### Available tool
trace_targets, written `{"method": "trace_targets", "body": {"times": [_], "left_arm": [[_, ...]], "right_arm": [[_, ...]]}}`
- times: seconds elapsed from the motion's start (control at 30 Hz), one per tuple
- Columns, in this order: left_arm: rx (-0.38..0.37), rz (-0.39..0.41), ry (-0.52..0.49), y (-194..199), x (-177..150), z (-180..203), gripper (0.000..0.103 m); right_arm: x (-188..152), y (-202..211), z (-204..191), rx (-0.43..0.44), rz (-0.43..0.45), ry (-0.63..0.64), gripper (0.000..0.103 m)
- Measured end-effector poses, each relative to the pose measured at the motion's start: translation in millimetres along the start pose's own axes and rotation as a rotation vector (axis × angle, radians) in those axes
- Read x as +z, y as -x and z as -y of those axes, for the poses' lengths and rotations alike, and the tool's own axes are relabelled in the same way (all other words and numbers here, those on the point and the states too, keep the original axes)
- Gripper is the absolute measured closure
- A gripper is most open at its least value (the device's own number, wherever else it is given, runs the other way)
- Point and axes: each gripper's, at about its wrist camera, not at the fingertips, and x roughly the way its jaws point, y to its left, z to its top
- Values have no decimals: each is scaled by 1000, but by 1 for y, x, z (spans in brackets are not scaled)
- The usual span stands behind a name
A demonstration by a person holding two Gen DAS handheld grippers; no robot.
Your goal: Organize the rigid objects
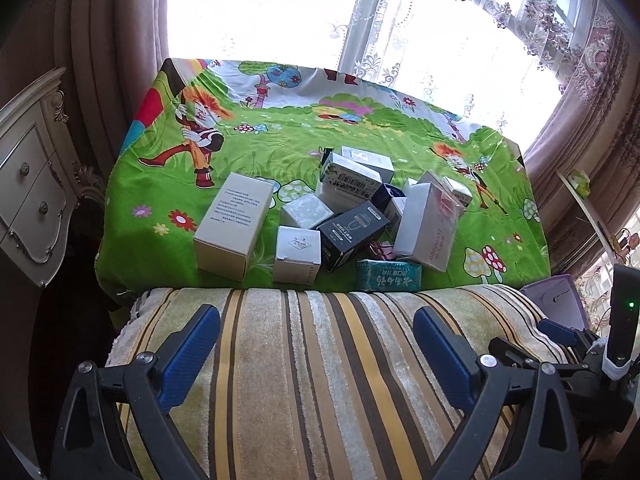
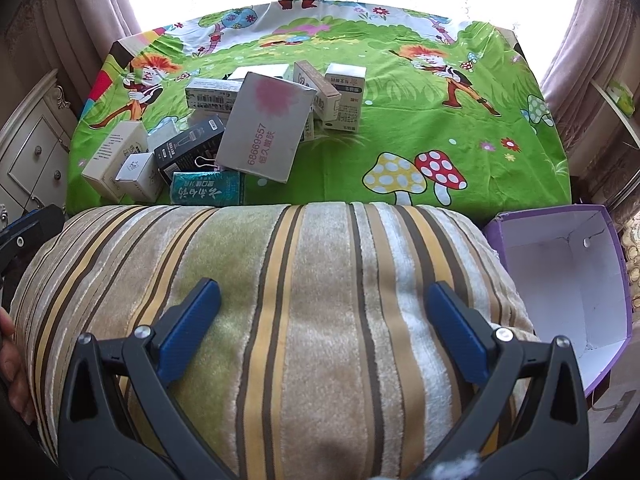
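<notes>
L gripper (image 1: 316, 344): jaws spread wide, nothing between them; blue pads hang over the striped cushion (image 1: 320, 360), contact w/ it can't be told.
R gripper (image 2: 324, 320): also wide apart, holds nothing; above the same striped cushion (image 2: 280, 280), near its mid.
Boxes: jumbled pile on green cartoon cloth (image 1: 160, 184), just past cushion's far edge, left-of-centre in R view.
Tall white box (image 1: 232, 226): lies flat at pile's left end, long axis runs away from cam, printed text face up.
Black box (image 1: 352, 234): tilted, long axis diagonal, near end toward cushion, propped on neighbours.
White box w/ pink print (image 2: 264, 128): leans at an angle on the pile, long axis toward cam, "68669557" reads along its side.
Small white cube box (image 1: 298, 254): upright, betw tall white box & black box, touching black box.
Teal pack (image 1: 388, 276): lies flat, long axis left-right, right at cushion edge.
Purple box (image 2: 568, 280): open, white inside, beside cushion on the right, well apart from pile.
Dresser (image 1: 32, 184): left of table.
</notes>
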Motion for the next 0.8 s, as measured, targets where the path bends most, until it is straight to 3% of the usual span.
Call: {"method": "trace_targets", "body": {"times": [0.33,0.43,0.63,0.8], "left_arm": [[36,-54,0,-17,27,-31,5],[65,-62,-32,-25,36,-33,5],[106,-119,-63,-50,56,-44,5],[145,-172,-73,-76,65,-51,5]], "right_arm": [[24,-4,3,107,-128,28,0],[36,-3,1,152,-109,19,0],[70,-9,-12,143,-38,66,0],[98,-28,-19,179,-15,-2,0]]}}
